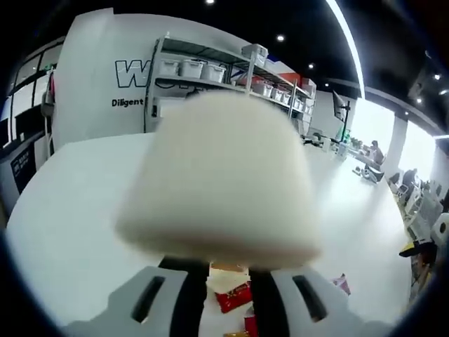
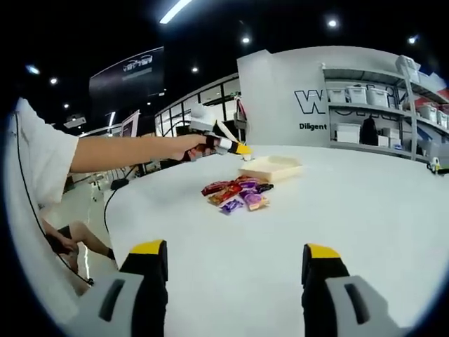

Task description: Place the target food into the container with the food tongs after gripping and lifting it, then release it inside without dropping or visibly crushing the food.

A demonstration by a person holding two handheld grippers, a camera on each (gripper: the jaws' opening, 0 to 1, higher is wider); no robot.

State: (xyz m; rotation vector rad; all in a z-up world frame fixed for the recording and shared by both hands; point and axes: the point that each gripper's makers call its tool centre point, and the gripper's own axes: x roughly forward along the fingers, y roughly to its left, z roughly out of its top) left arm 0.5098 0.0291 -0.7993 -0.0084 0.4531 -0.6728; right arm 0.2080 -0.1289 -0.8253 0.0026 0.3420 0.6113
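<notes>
Left gripper: its two grey jaws rise from the bottom of the left gripper view, drawn narrow; whether they clamp the tongs I cannot tell, since the white block covers the tips.
White food block: pale, soft-edged, blurred by closeness, up in front of the left gripper's jaws, raised above the white table.
Left gripper seen from the right gripper view: held out on a bare arm over the far left part of the table, with a yellow-tipped part pointing toward the container.
Container: shallow, pale tray on the table, just beyond the wrappers, below and right of the left gripper's tip.
Snack wrappers: small heap of red, purple and orange packets, near the container's near side, lying flat.
Right gripper: jaws with yellow tips spread wide, nothing between them, over bare table near the viewer.
Background: shelving with white bins against a grey wall, far right.
</notes>
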